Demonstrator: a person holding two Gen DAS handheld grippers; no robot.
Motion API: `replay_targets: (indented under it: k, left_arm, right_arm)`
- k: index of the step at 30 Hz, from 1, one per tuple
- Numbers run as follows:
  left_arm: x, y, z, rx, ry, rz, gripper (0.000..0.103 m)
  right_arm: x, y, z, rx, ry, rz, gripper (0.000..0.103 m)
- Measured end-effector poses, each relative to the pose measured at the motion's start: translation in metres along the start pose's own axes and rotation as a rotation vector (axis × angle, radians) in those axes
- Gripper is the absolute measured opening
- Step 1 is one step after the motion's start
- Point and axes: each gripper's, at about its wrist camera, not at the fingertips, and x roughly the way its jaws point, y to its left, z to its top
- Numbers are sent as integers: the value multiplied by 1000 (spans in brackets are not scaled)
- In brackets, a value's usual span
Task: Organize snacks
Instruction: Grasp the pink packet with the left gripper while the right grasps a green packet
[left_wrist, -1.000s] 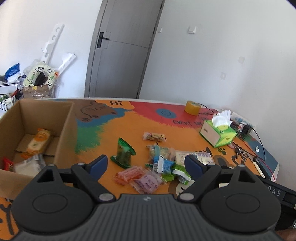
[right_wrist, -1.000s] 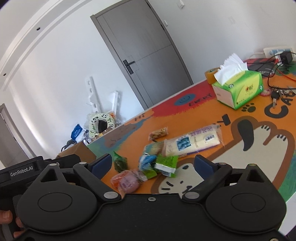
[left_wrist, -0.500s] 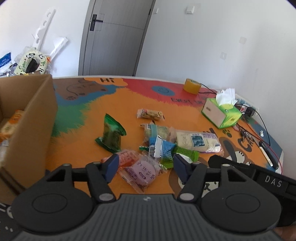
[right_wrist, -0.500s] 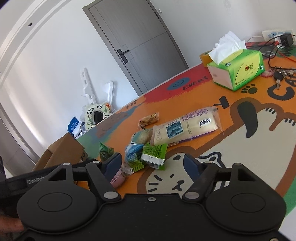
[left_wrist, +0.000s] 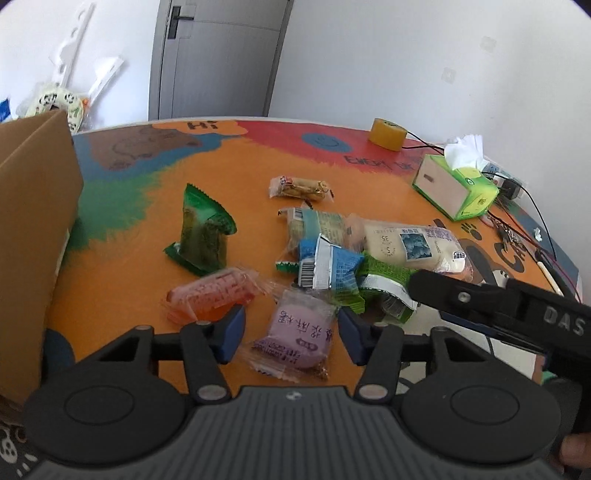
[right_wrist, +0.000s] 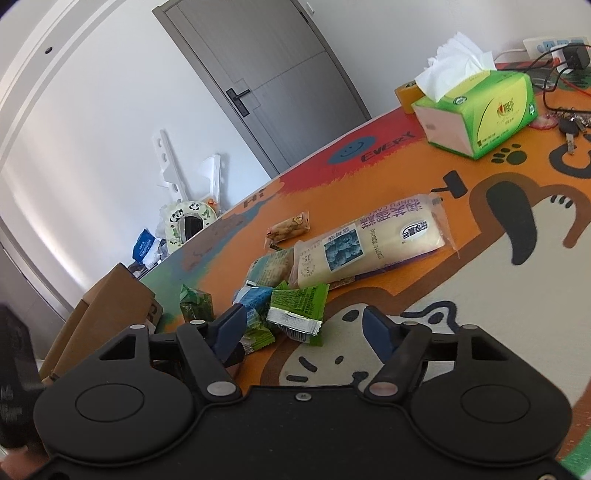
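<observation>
Hovering low over snack pile, left gripper (left_wrist: 290, 334) spread wide, empty, straddling purple pastry packet (left_wrist: 295, 334) at lower centre of frame. Right gripper (right_wrist: 304, 326) likewise parted, holding nothing, light-green wrapped snack (right_wrist: 297, 308) just ahead between fingers. Cardboard box (left_wrist: 33, 221) at left edge. Long cream cake pack (right_wrist: 369, 240) mid-frame on orange mat (left_wrist: 240, 162). Packets look light, soft, crinkly, probably slippery; best pinched across padded middle, not loose sealed ends; contents likely crushable.
</observation>
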Motion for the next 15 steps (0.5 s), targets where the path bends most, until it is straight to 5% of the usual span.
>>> replay_targets:
  k: [2, 15]
  left_arm:
    - [-1, 4, 1, -22, 3, -14, 34]
    - [-17, 15, 12, -79, -25, -8, 30]
  right_arm:
    - [5, 1, 0, -2, 8, 3, 69]
    - [32, 14, 10, -6, 54, 24, 69]
